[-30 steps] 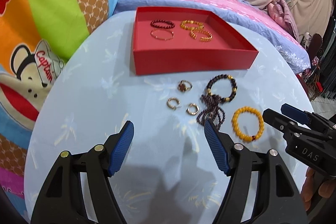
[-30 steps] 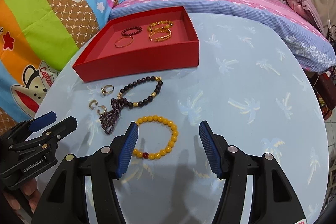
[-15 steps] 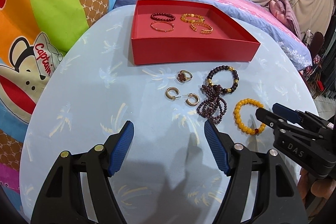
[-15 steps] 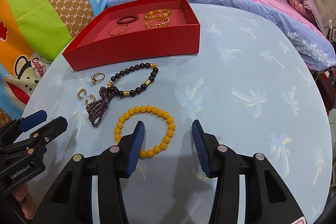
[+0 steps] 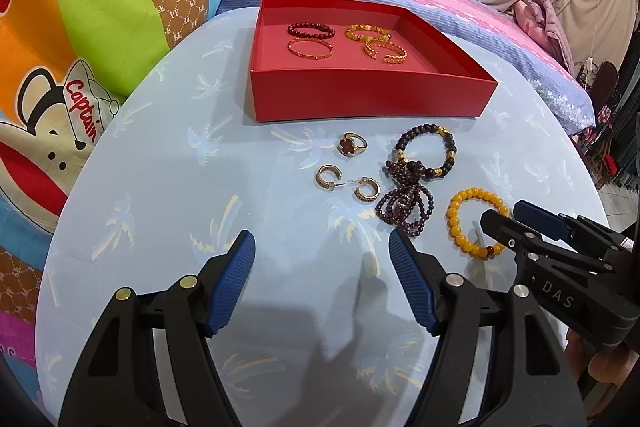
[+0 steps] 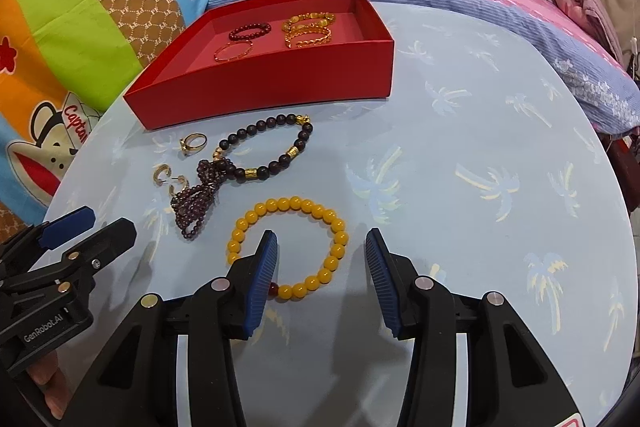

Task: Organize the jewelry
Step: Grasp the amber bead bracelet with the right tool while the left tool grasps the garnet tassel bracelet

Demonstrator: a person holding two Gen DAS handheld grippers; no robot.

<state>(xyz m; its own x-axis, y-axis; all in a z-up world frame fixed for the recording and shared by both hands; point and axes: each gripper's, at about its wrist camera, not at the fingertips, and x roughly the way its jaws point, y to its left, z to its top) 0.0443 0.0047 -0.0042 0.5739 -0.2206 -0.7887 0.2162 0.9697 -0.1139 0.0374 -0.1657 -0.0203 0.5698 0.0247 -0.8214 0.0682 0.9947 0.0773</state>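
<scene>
The yellow bead bracelet point(image 6: 289, 247) lies flat on the pale blue table point(image 6: 460, 187), its near-right arc between the fingers of the right gripper point(image 6: 321, 259) — jaws apart, having just narrowed, pads not pressing it. Beyond lie a dark bead bracelet point(image 6: 267, 147) and the red tray point(image 6: 280, 83). The left gripper point(image 5: 322, 259) hangs wide open over bare cloth.
</scene>
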